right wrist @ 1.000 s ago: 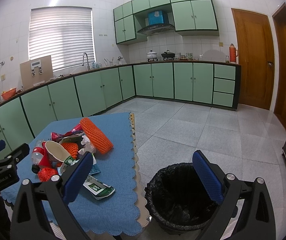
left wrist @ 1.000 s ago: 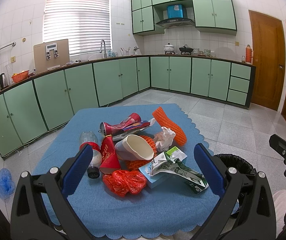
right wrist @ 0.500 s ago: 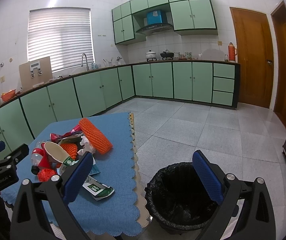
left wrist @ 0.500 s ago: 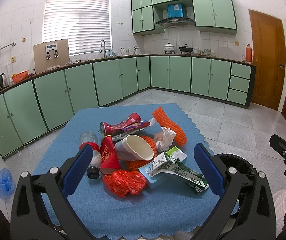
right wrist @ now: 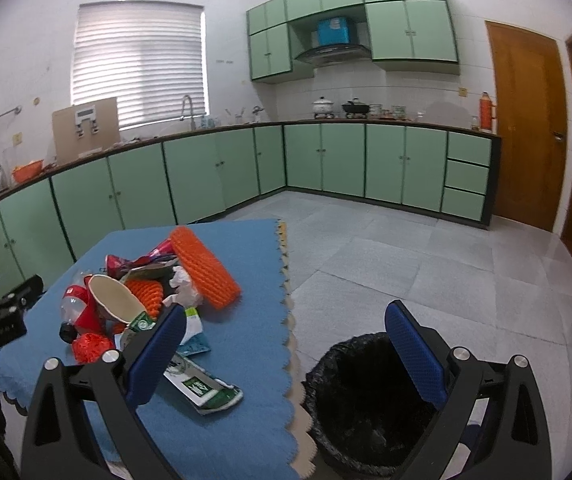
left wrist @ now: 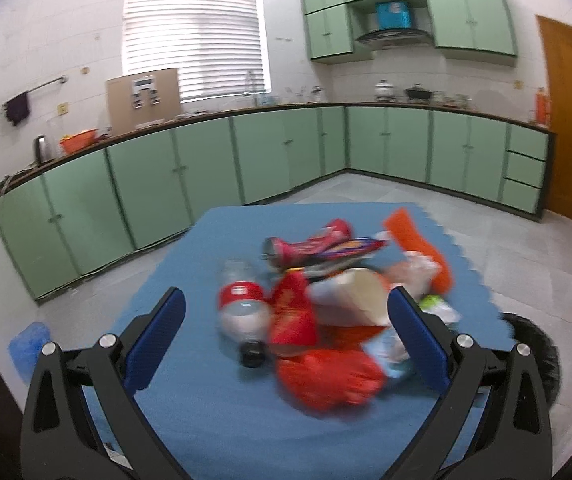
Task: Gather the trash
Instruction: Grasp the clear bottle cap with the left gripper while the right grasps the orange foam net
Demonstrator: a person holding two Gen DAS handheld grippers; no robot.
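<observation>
The left tool has swung in toward the trash pile since a moment ago; its view is now smeared with motion and the heap sits larger and closer between its fingers. The right tool has barely shifted and hangs above the gap between counter and bin. Both tools have their fingers spread wide, with nothing between them.

The trash all lies in one heap on the blue counter: a bottle with a red label and black cap, a paper cup, a red net bag, an orange foam sleeve, a flattened carton nearest the counter's edge. The black-lined bin stands on the floor just beside that edge and looks empty.

The approach suggests the first pickup is starting, with nothing yet collected. The bottle and the red bag lie nearest the left tool's line. The pieces overlap, so pulling one may drag its neighbours.
</observation>
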